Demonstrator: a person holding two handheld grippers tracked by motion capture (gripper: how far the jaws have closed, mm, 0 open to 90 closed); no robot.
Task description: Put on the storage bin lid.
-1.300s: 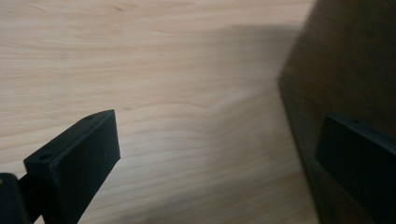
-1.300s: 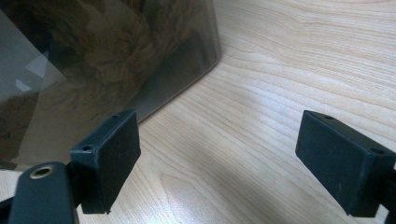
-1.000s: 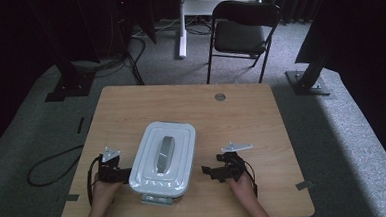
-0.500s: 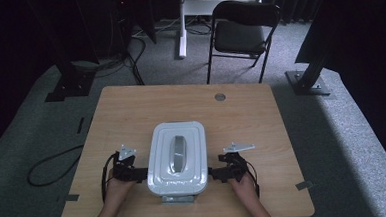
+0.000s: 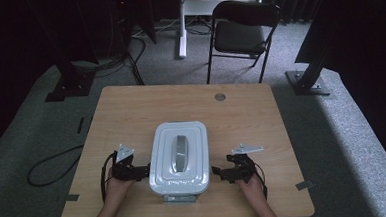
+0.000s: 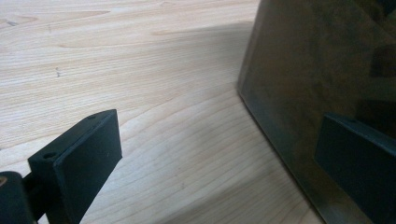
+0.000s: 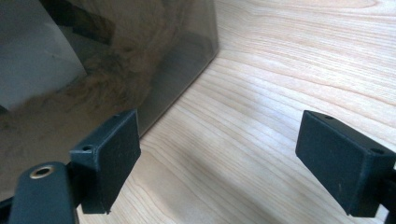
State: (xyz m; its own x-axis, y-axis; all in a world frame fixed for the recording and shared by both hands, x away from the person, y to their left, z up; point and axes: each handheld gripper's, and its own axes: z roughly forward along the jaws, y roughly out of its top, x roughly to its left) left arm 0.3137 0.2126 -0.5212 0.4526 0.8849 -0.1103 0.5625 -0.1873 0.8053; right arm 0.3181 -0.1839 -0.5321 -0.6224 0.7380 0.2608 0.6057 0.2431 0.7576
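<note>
White lidded container sitting low and centre in the high view on the wooden table, grey handle running along the lid, its near end overhanging toward the bottom edge of the frame with something small and dim under it, too dark to make out. Flanking it at lower left and lower right, the left gripper and the right gripper, each pointing inward at a side wall, tips just beside the container; touching or not, impossible to tell from above. Showing both claws released: in the left gripper view, one black jaw rising at lower left over bare wood, the other at the right edge, cut off by the frame and half lost against the dark smoky wall of the container. In the right gripper view, jaws standing wide apart at lower left and lower right, gripping nothing, the container filling the upper left, its wall translucent, with blurred brownish and pale shapes behind it, not identifiable. Hands entering from the bottom edge, forearms cropped.
</note>
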